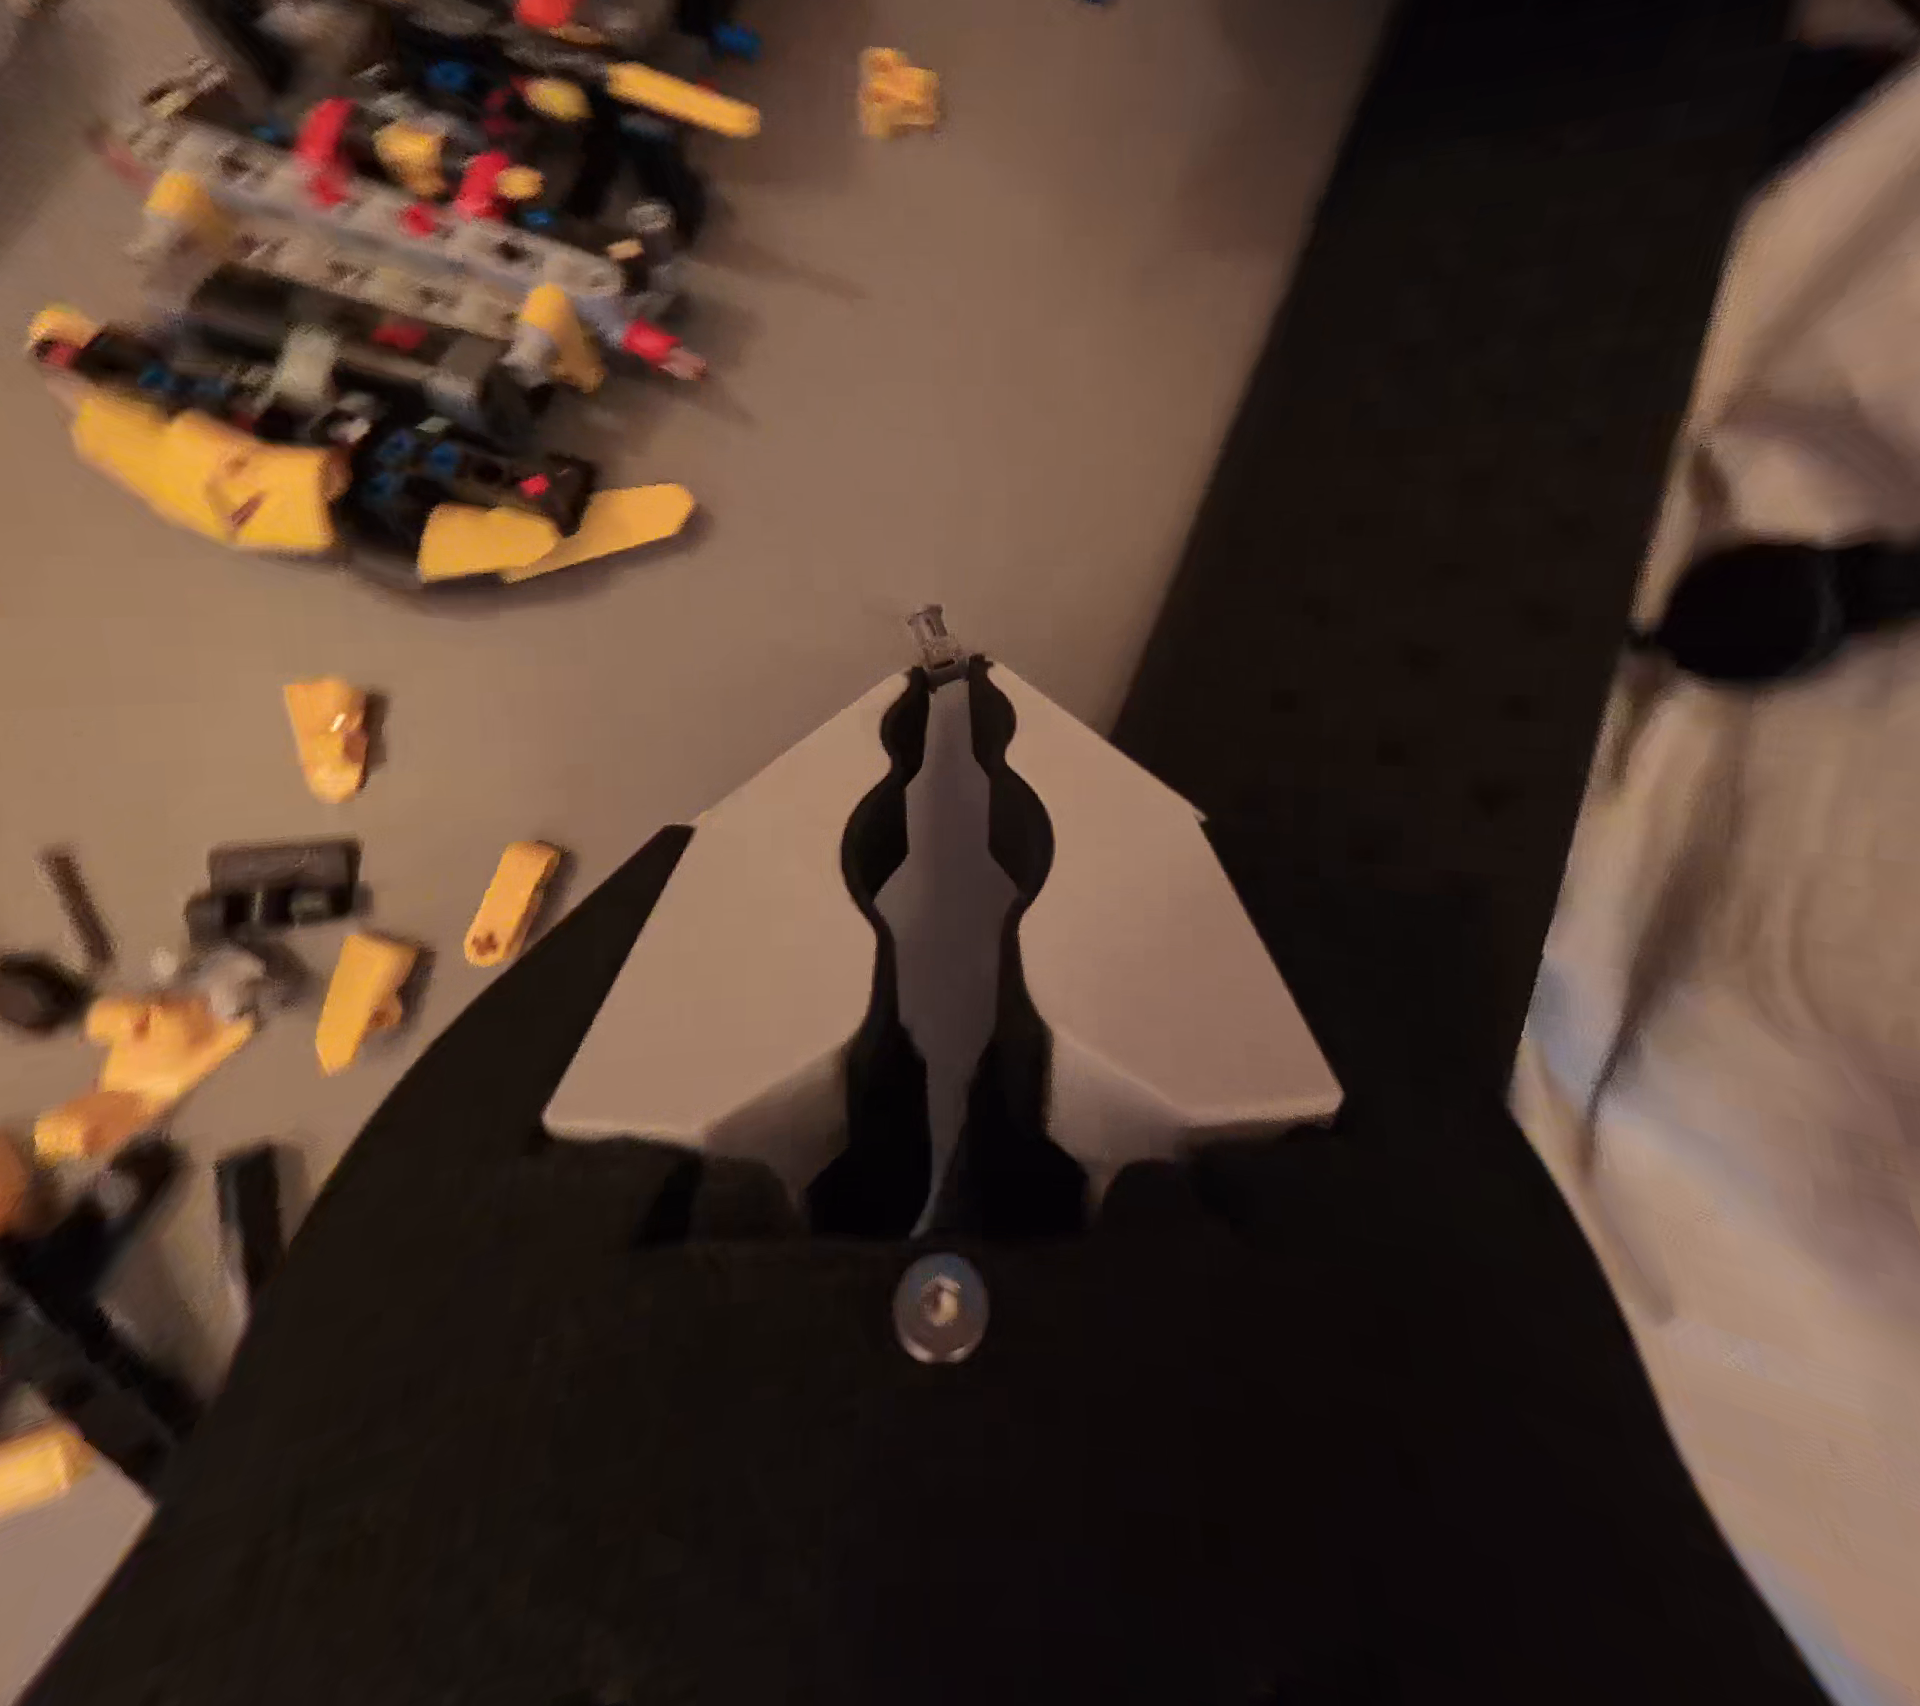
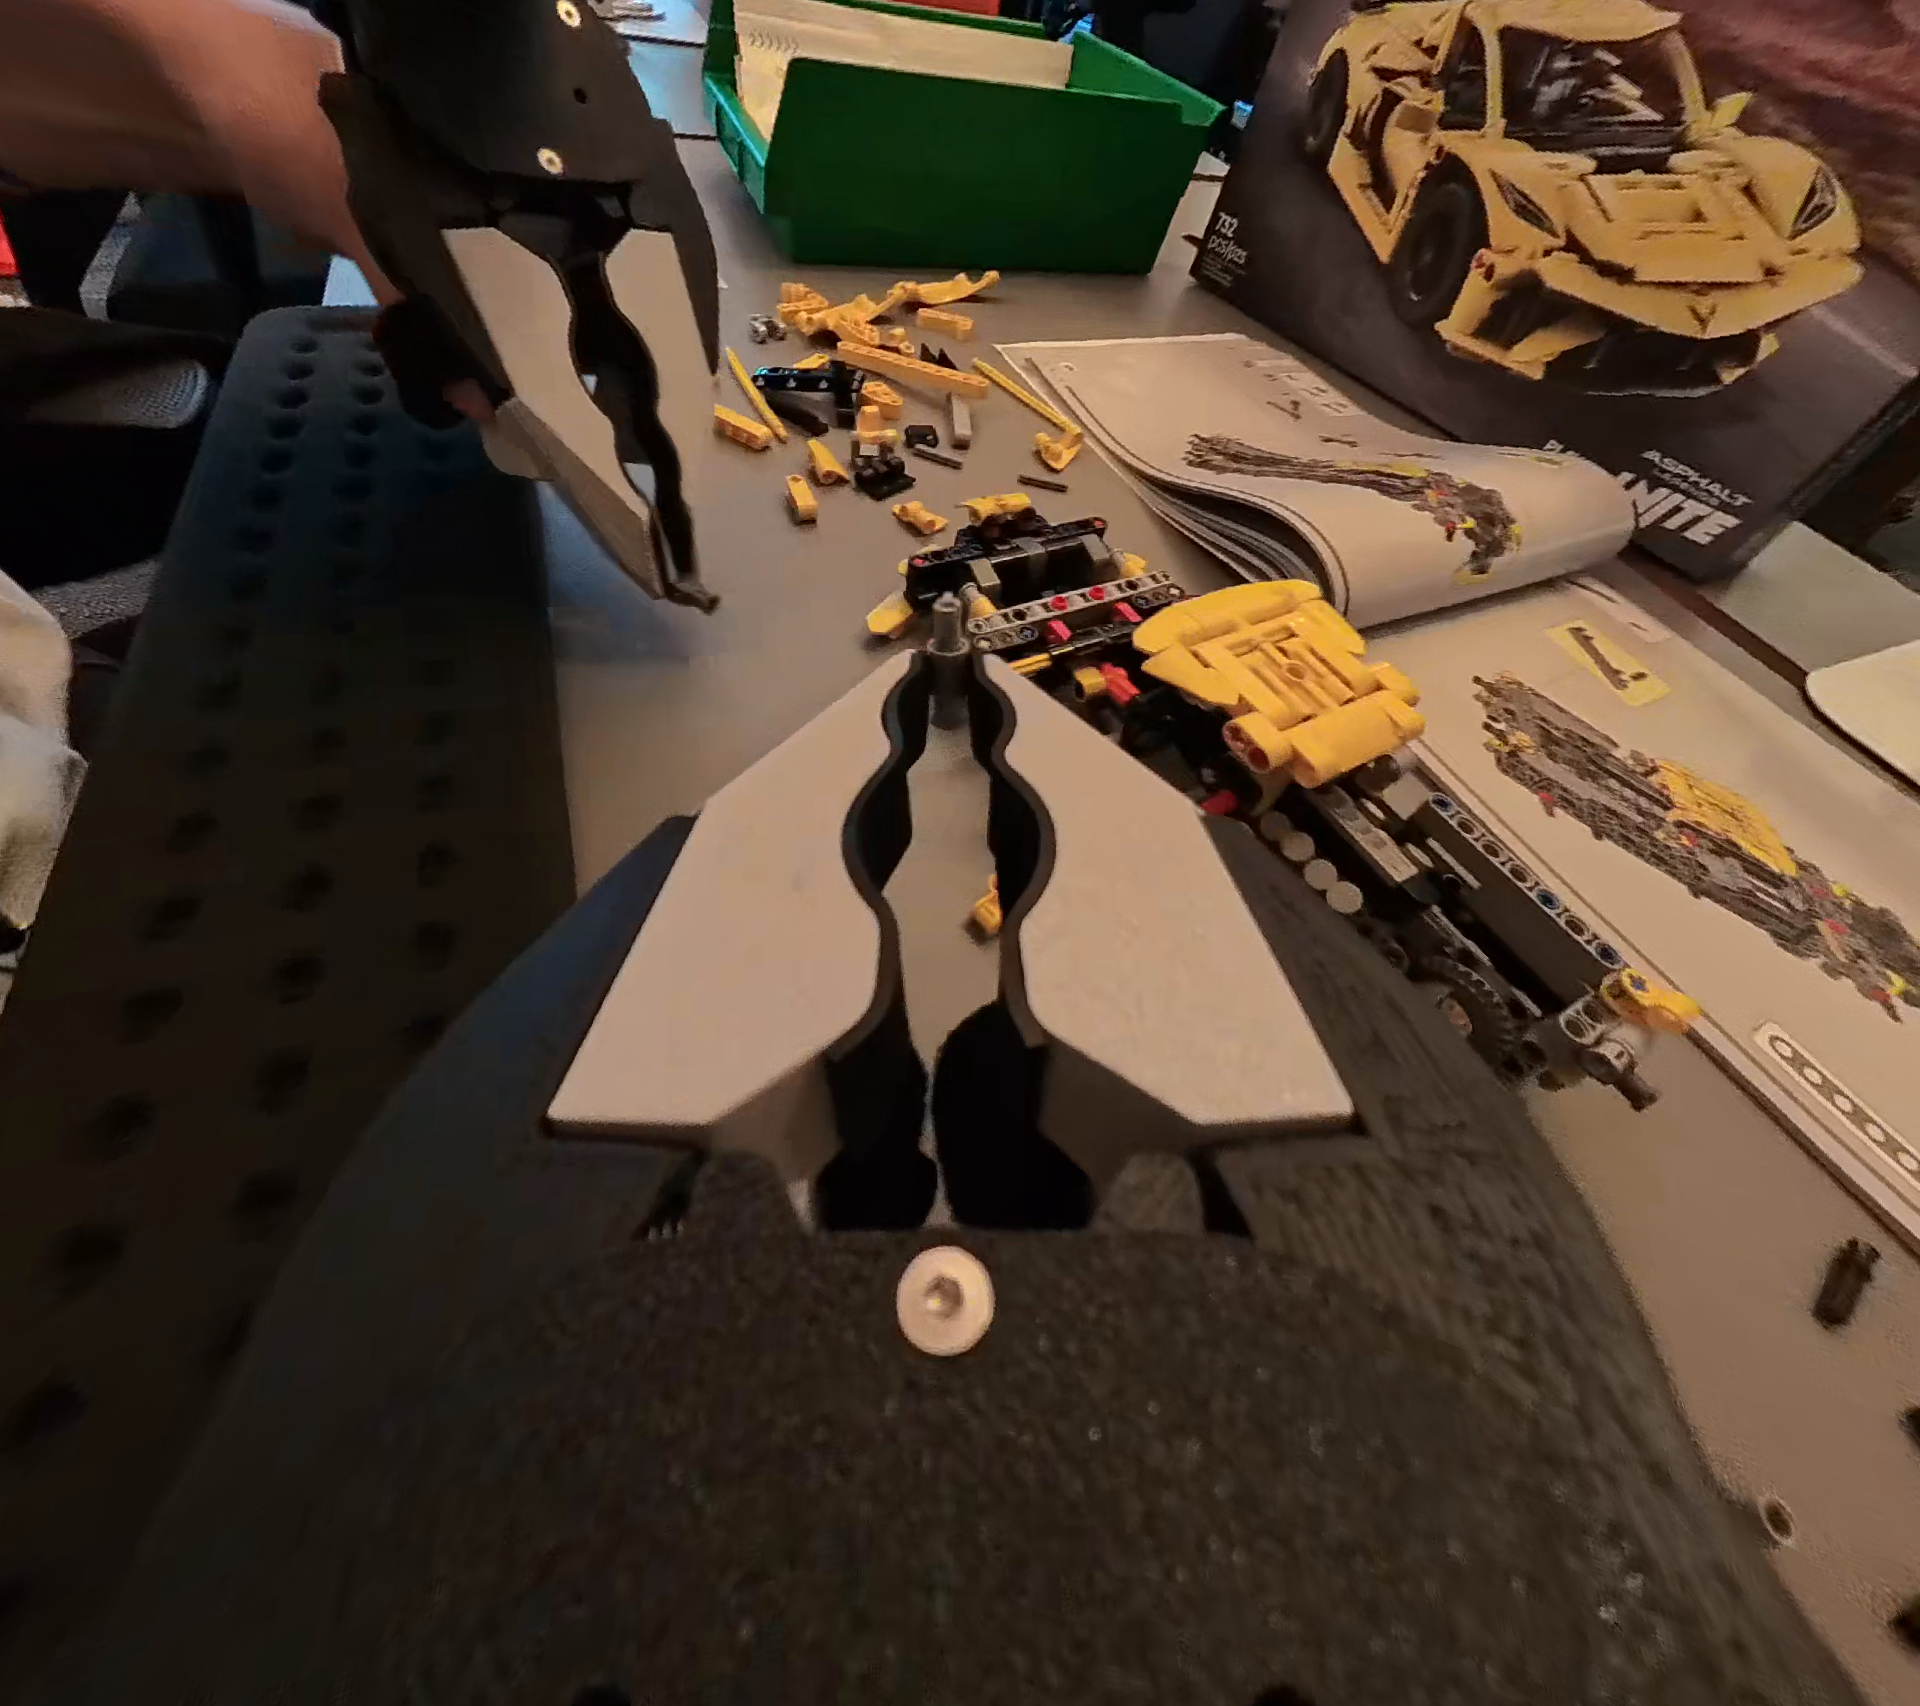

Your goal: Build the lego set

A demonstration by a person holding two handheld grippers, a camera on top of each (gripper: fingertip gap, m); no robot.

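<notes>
My left gripper [image 1: 940, 669] is shut on a small grey pin [image 1: 932, 636] that sticks out past its tips, held above the grey table near its edge. The part-built yellow and black car chassis [image 1: 395, 285] lies to its upper left. My right gripper [image 2: 948, 669] is shut on a grey axle pin [image 2: 948, 628], held over the table just in front of the chassis [image 2: 1195, 700]. The left gripper also shows in the right wrist view [image 2: 686, 586], to the left, held in a person's hand, tips pointing down.
Loose yellow and black pieces [image 2: 883, 409] lie scattered behind the chassis, and more [image 1: 343, 929] at the left. A green bin [image 2: 956, 160], the set's box [image 2: 1610, 150] and open instruction booklets [image 2: 1351, 482] stand behind and to the right. A black perforated chair back [image 2: 291, 721] is at the left. Left tips to right tips: about 15 cm.
</notes>
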